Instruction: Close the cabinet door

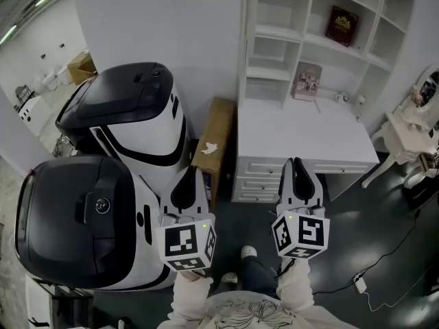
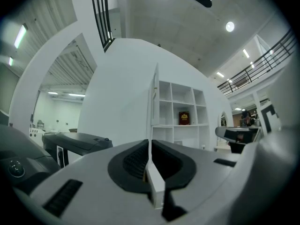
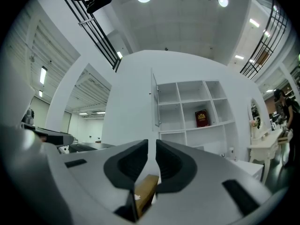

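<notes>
A white shelf cabinet (image 1: 322, 40) stands over a white desk top (image 1: 302, 132). Its door (image 1: 243, 40) hangs open at the unit's left side and shows edge-on in the head view. The same door (image 2: 154, 95) rises above the left gripper's jaws, and in the right gripper view the door (image 3: 153, 100) stands ajar on its hinges. My left gripper (image 1: 194, 171) and right gripper (image 1: 296, 162) hover side by side in front of the desk, well short of the door. Both are shut with nothing in them: the left gripper (image 2: 149, 146) and the right gripper (image 3: 151, 146) show their jaws almost touching.
Two big white-and-black machines (image 1: 137, 115) (image 1: 75, 218) crowd the left. A brown wooden box (image 1: 214, 139) leans between them and the desk drawers (image 1: 264, 177). A red book (image 1: 341, 25) and a pink booklet (image 1: 308, 81) sit on shelves. White furniture (image 1: 405, 136) and a floor cable (image 1: 384, 266) are at the right.
</notes>
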`<state>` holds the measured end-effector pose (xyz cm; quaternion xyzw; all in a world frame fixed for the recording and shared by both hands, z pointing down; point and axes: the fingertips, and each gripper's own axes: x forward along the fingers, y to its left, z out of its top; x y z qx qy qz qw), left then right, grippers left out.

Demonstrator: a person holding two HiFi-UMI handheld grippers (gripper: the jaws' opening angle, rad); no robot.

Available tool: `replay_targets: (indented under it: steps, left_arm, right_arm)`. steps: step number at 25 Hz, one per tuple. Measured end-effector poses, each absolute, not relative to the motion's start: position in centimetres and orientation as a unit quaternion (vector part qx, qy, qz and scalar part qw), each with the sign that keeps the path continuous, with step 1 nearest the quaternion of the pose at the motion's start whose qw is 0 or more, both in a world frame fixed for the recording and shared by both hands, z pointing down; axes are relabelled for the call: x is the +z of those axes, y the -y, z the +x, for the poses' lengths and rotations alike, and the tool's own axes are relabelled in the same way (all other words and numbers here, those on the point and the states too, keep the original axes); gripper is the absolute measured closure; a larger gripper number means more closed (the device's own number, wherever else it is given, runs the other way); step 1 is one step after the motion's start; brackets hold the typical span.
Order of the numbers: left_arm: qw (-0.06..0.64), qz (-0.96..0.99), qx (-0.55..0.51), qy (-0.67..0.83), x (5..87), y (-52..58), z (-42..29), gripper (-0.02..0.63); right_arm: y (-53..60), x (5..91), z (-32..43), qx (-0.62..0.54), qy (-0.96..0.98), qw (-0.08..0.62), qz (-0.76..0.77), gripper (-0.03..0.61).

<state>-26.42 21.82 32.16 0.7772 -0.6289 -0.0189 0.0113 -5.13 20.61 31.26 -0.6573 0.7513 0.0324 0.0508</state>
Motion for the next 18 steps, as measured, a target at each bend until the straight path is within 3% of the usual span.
replay_targets:
  steps: [18]
  left_arm:
    - [0.004, 0.761, -0.013, 0.649, 32.5, -10.9, -24.3, 0.592]
  right_arm:
    - [-8.4, 31.6, -3.0, 0.030, -0.769, 0.050, -0.637, 0.540]
